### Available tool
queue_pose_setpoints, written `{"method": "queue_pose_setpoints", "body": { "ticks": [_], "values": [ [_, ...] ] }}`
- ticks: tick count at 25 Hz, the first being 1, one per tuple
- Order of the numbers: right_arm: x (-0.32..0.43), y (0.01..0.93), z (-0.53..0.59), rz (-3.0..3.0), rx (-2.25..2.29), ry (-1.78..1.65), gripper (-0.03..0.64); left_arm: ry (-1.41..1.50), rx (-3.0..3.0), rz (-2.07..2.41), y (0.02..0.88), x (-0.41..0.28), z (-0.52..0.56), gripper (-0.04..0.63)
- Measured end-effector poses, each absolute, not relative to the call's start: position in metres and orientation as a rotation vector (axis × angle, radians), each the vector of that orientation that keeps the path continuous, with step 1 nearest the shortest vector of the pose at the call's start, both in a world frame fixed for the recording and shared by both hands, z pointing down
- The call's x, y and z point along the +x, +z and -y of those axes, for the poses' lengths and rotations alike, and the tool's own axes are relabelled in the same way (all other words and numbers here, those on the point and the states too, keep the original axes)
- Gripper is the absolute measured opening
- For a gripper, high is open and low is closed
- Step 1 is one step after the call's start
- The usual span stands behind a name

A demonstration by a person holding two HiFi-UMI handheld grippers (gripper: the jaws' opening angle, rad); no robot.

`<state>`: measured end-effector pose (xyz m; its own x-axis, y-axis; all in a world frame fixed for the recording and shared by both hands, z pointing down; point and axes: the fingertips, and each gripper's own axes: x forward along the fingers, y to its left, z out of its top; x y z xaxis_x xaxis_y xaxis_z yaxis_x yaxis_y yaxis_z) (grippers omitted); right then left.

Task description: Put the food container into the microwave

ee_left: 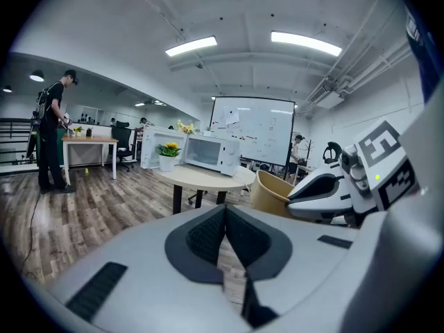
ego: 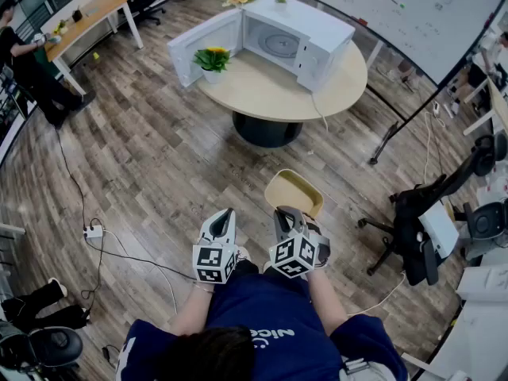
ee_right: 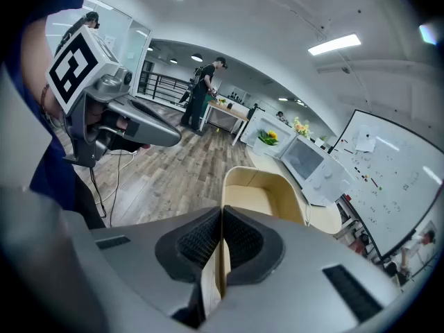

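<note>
My right gripper (ego: 287, 217) (ee_right: 221, 245) is shut on the near rim of a tan food container (ego: 294, 192) (ee_right: 260, 198), held level above the wooden floor. The container (ee_left: 272, 191) also shows at the right of the left gripper view. My left gripper (ego: 223, 221) (ee_left: 225, 238) hangs beside it, shut with nothing between its pads. The white microwave (ego: 295, 40) (ee_left: 208, 152) (ee_right: 316, 166) stands on the round table (ego: 262, 86) ahead, some way off, with its door (ego: 205, 48) swung open to the left and its cavity showing.
A potted plant with yellow flowers (ego: 212, 60) stands on the table in front of the open door. A whiteboard (ego: 413, 14) stands behind the table. Office chairs (ego: 429, 221) are to the right, cables (ego: 103, 236) on the floor to the left. A person (ego: 28, 62) stands at a far desk.
</note>
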<state>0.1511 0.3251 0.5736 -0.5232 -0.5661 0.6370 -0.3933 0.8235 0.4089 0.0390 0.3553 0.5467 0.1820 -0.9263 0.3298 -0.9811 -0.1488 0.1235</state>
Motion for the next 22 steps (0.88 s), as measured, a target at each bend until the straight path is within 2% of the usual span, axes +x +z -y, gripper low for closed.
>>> {"method": "queue_pose_setpoints", "body": {
  "ticks": [18,19,21,22],
  "values": [
    [0.139,0.571,-0.309,2.163,0.719,-0.272,0.026,0.144,2.2,1.767,0.536,0.034,-0.34,0.01],
    [0.136,0.572,-0.308,2.161,0.718,-0.27,0.026,0.126,2.209,1.75,0.536,0.034,-0.339,0.048],
    [0.132,0.574,-0.306,2.156,0.716,-0.27,0.026,0.104,2.22,1.723,0.537,0.032,-0.336,0.229],
    [0.13,0.575,-0.305,2.153,0.717,-0.27,0.026,0.1,2.219,1.715,0.538,0.031,-0.335,0.295]
  ]
}}
